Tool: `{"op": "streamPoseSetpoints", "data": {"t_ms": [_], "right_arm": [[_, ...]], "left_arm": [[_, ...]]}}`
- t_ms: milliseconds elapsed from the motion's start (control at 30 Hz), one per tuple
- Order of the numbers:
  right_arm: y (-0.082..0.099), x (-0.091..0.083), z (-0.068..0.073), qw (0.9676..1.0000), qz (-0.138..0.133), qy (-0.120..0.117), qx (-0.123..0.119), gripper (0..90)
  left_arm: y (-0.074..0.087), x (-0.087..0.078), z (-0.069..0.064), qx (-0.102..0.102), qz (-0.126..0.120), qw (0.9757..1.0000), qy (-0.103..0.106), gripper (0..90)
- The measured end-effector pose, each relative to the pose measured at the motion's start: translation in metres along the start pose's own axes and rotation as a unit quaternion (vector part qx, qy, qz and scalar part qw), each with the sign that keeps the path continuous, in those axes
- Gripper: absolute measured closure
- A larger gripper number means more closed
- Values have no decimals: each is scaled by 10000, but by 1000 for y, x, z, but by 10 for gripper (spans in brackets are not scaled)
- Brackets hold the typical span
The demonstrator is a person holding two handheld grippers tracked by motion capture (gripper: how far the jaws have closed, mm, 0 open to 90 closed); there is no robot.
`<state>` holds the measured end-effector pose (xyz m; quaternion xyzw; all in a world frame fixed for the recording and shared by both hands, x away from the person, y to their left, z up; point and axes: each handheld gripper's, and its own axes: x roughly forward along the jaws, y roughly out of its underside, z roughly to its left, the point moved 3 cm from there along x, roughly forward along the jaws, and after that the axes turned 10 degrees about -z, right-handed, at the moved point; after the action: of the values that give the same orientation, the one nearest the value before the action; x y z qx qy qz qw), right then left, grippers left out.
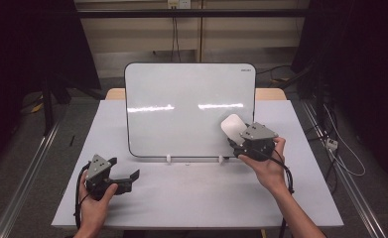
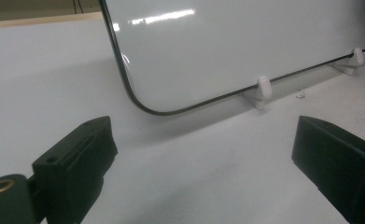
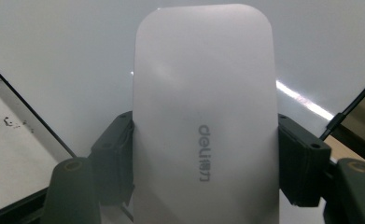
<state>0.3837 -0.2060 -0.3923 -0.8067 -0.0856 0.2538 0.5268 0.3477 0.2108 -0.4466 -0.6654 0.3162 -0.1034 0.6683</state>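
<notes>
A whiteboard point(image 1: 181, 106) stands propped near upright on two small white feet point(image 1: 168, 158) toward the back of the pale grey table point(image 1: 196, 198). Its face is clean and carries two bright light reflections.

The right hand-held gripper point(image 1: 235, 135) is held against the lower right part of the board. Its jaws are closed on a white eraser point(image 1: 232, 126), one pad on each long side. In the right gripper view the eraser point(image 3: 206, 116) rises upright between the two black pads point(image 3: 112, 158), its rounded top end against the board face point(image 3: 54, 56), and the printed "deli" mark on its back reads sideways. The board's dark lower edge runs diagonally at the left of that view, with the table beneath it. Whether the eraser's working face presses fully on the board cannot be told from the pictures.

The left hand-held gripper point(image 1: 127, 176) rests low over the front left of the table, well apart from the board and below its lower left corner. Its jaws stand wide open with nothing between them; the left gripper view shows bare table point(image 2: 203, 177) in the gap, with the board's rounded corner point(image 2: 143, 105) and one white foot point(image 2: 263, 86) beyond.

A person's hand point(image 1: 268, 168) grasps the right gripper body from below; the other hand point(image 1: 96, 201) holds the left one. A black cable trails from each toward the near edge.
</notes>
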Motion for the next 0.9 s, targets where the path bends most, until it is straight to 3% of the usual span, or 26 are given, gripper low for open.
{"op": "streamPoseSetpoints", "data": {"t_ms": [200, 400, 633, 900], "right_arm": [[2, 8, 14, 10000, 54, -31, 18, 313], [-6, 26, 34, 9998, 39, -126, -169, 313], [-8, 38, 41, 9997, 48, -146, -190, 312], [-4, 48, 38, 9996, 151, -41, -217, 312]], "left_arm": [[0, -2, 2, -41, 12, 10000, -43, 58], [-1, -2, 0, -9, -28, 10000, -10, 58], [-2, -1, -1, 10, -8, 10000, -18, 58], [-2, 1, 0, 49, 18, 10000, 14, 58]]}}
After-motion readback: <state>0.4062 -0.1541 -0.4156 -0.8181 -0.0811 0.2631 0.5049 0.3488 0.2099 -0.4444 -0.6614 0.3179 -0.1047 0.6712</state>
